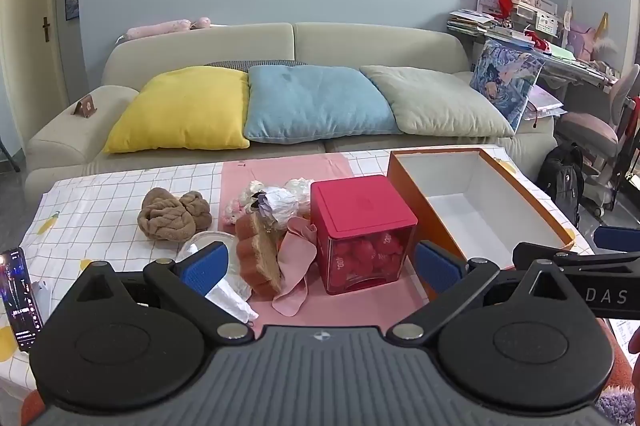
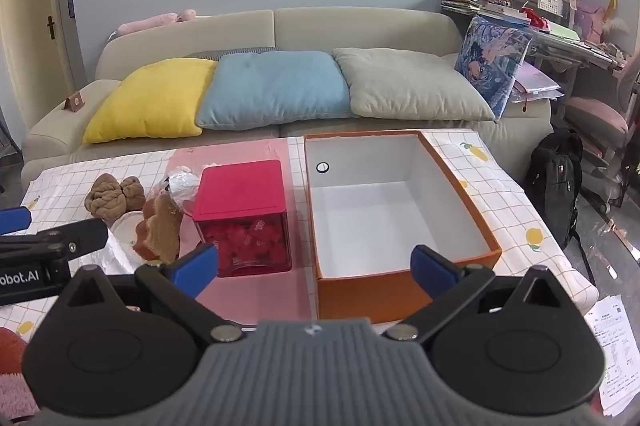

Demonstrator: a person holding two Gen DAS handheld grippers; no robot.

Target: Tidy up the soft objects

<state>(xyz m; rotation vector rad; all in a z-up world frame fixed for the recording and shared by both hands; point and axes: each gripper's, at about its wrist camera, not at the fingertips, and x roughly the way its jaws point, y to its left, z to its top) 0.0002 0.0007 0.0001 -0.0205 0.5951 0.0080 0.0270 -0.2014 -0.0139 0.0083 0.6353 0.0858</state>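
Start of sort — nothing picked yet. Left gripper and right gripper both gape wide, empty. Soft pile sits left of red cube; box looks empty. Next: left closes on one item — probably pink cloth.

Left wrist view sits low over the near edge of the table, looking down and across toward the sofa, its own left claw filling the bottom. Right wrist view does likewise from farther right, above the right claw. Both share the red box, orange box and sofa.
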